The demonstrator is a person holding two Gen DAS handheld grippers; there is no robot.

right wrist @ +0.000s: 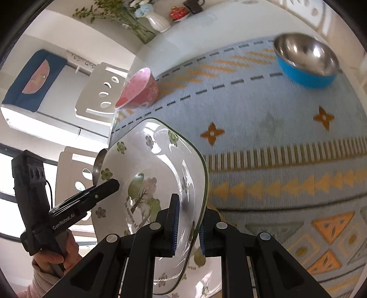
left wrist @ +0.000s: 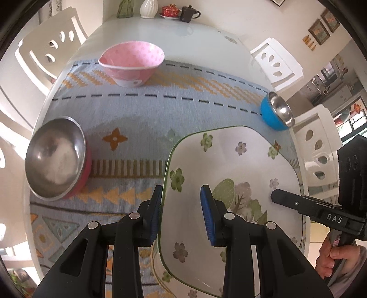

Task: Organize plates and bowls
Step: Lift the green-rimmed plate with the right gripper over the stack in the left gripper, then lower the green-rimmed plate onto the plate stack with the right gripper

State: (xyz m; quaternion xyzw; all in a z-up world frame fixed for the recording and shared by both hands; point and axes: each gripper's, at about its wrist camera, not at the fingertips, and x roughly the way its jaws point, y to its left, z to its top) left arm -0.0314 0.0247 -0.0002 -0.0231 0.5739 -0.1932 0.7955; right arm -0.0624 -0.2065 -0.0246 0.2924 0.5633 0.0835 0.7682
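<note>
— What's on the table, starting at the left edge?

— A steel bowl with a red outside (left wrist: 56, 158) at the left edge of the patterned blue cloth (left wrist: 142, 114). The pink dotted bowl (left wrist: 132, 63) sits at the cloth's far edge, and the steel bowl with a blue outside (left wrist: 277, 113) is near the far right corner. All three stand well apart.

— And the plate?

— The square floral plate with a green rim (left wrist: 229, 165) is tilted up over the near right part of the cloth — both my grippers are at it.

— Left one first.

— My left gripper (left wrist: 181, 215) straddles the plate's left rim. One blue pad (left wrist: 153, 215) is outside the rim, the other inside above the plate's face, with a gap showing, so I can't tell that it's clamped.

— The right?

— My right gripper (right wrist: 187, 229) is closed on the plate's rim, one pad on the face, one behind.

— Anything further back?

— A white vase (left wrist: 148, 8), a red lidded cup (left wrist: 170, 10) and a dark mug (left wrist: 189, 13) at the table's far edge.
</note>
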